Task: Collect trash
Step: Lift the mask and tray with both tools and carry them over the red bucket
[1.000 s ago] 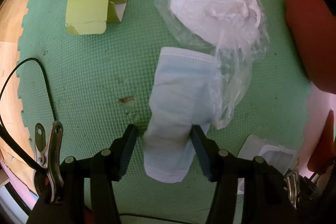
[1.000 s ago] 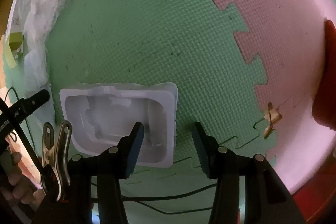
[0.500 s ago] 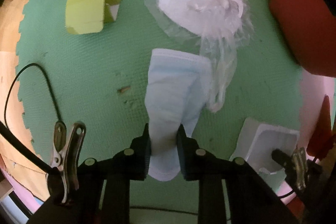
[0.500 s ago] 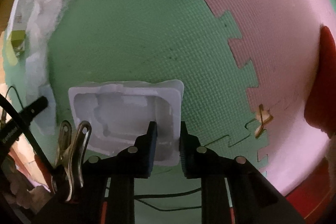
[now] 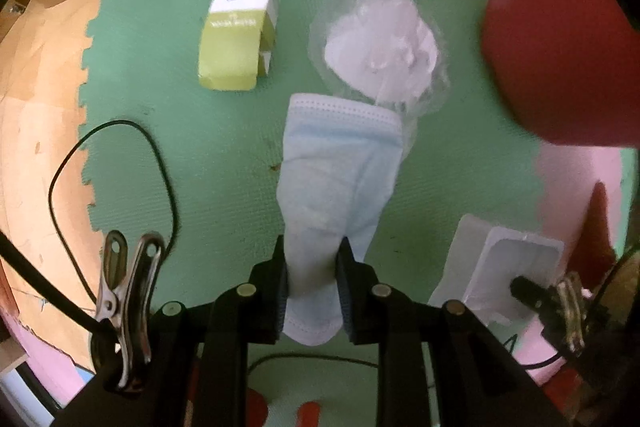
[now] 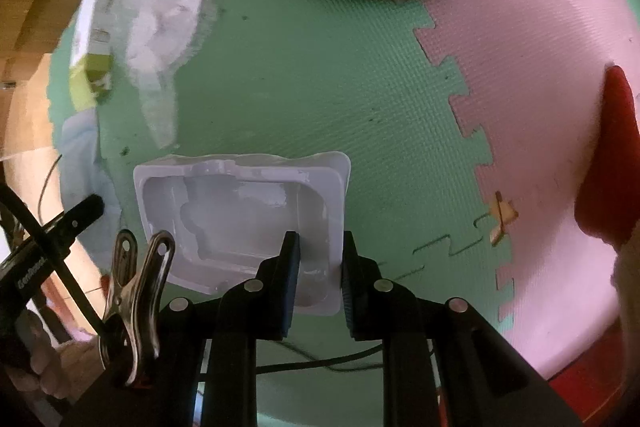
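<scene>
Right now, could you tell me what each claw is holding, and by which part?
The left claw grips the blue face mask near one short end. The right claw grips the white plastic tray by its rim and side wall.

A pale-blue face mask (image 5: 336, 183) hangs crumpled and pinched at one end — a white moulded plastic tray (image 6: 240, 215) is gripped by its rim.

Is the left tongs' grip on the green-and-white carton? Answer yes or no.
No. The left tongs are shut on the blue face mask, while the green-and-white carton lies apart on the green mat.
</scene>
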The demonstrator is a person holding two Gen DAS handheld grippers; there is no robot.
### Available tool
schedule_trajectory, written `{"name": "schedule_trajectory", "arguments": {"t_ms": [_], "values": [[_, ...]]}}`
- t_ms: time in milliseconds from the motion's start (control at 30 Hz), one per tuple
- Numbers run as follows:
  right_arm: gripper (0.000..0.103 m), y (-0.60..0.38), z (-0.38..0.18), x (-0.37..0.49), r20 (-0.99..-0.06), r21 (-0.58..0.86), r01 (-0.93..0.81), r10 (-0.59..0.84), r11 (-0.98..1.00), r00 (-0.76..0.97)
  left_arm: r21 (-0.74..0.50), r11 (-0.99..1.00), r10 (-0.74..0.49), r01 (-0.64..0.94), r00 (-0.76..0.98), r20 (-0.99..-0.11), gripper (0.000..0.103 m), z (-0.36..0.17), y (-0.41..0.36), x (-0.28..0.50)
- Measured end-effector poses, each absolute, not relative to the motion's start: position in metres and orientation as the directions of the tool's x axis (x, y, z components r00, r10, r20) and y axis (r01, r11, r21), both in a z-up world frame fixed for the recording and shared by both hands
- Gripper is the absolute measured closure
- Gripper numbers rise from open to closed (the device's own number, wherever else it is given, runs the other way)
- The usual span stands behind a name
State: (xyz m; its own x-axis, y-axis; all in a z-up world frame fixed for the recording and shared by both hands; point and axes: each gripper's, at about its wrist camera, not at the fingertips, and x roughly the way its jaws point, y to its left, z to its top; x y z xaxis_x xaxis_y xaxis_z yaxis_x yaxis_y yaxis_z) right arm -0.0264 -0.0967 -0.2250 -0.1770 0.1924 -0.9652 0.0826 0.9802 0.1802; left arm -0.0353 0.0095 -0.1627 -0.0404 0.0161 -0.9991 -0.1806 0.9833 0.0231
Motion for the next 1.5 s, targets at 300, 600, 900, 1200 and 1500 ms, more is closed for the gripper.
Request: {"name": "schedule_trajectory", "arguments": {"t_ms": [300, 600, 900, 1200, 1500], "values": [[0.083, -0.110, -0.159, -0.049, -0.964, 0.258, 0.044, 0.261, 0.965, -0.058, -0.007, 0.986, 0.008, -0.169, 0.088, -0.996, 0.081, -0.083, 0.013, -0.041], [0.083, -0.123, -0.090, -0.055, -0.951, 0.303, 0.042, 0.299, 0.952, 0.086, -0.043, 0.986, -0.002, -0.164, 0.239, -0.971, 0.081, -0.007, 0.000, -0.049], [0.083, -0.137, -0.023, -0.066, -0.914, 0.345, 0.023, 0.331, 0.938, 0.236, -0.071, 0.988, -0.015, -0.137, 0.372, -0.928, 0.081, 0.066, -0.015, -0.057], [0.083, -0.162, 0.037, -0.055, -0.866, 0.375, 0.045, 0.333, 0.926, 0.374, -0.138, 0.985, -0.074, -0.103, 0.469, -0.880, 0.081, 0.115, -0.031, -0.048], [0.083, -0.185, 0.080, -0.023, -0.845, 0.374, 0.052, 0.317, 0.926, 0.430, -0.150, 0.988, -0.114, -0.028, 0.521, -0.846, 0.081, 0.146, -0.056, -0.017]]}}
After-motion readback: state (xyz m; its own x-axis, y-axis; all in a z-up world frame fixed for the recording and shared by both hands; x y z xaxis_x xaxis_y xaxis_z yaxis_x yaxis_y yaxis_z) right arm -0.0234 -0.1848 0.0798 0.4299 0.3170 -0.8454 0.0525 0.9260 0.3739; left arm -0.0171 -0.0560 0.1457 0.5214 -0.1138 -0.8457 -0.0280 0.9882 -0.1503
